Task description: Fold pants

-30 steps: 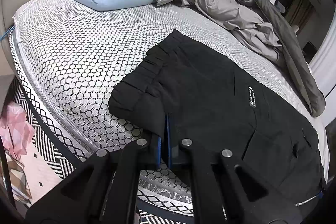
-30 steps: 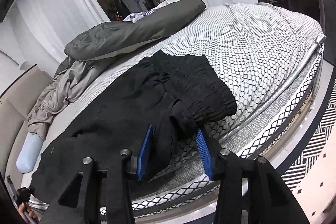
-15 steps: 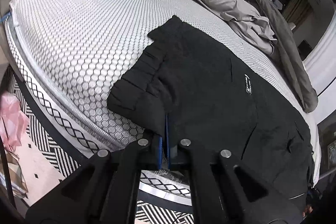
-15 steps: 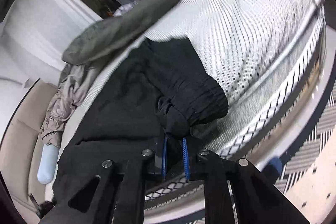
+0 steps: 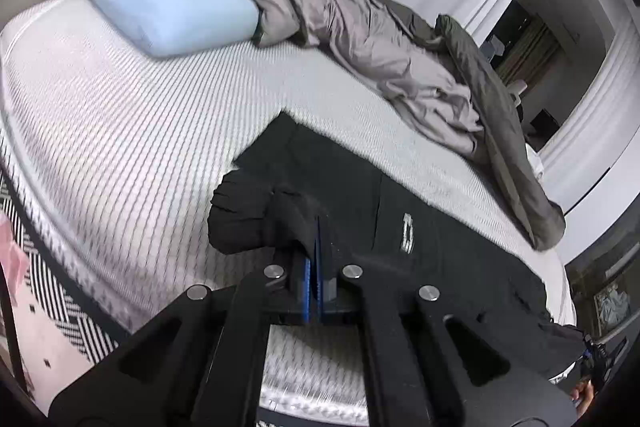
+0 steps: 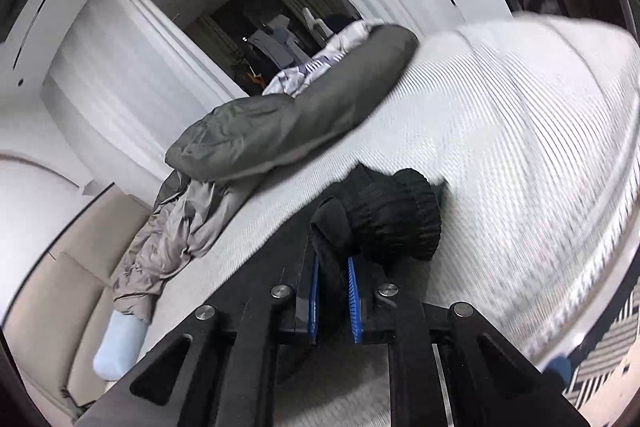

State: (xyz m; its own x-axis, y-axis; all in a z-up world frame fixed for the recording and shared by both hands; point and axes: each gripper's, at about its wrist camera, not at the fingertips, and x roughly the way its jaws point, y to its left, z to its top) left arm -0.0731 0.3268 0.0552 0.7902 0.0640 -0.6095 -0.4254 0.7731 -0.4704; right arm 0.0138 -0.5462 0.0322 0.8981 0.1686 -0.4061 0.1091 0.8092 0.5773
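The black fabric pants (image 5: 420, 227) lie along the near edge of the white honeycomb-patterned mattress (image 5: 140, 147), one end raised. The left claw (image 5: 313, 267) is clenched on one gathered corner; the right claw (image 6: 334, 291) grasps the ribbed elastic waistband (image 6: 396, 215). The cloth is judged light, limp and sagging; hold it at the waistband corners.

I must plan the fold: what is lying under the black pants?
The black pants lie on the white honeycomb mattress. The mattress surface directly beneath them is covered, so anything there cannot be seen.
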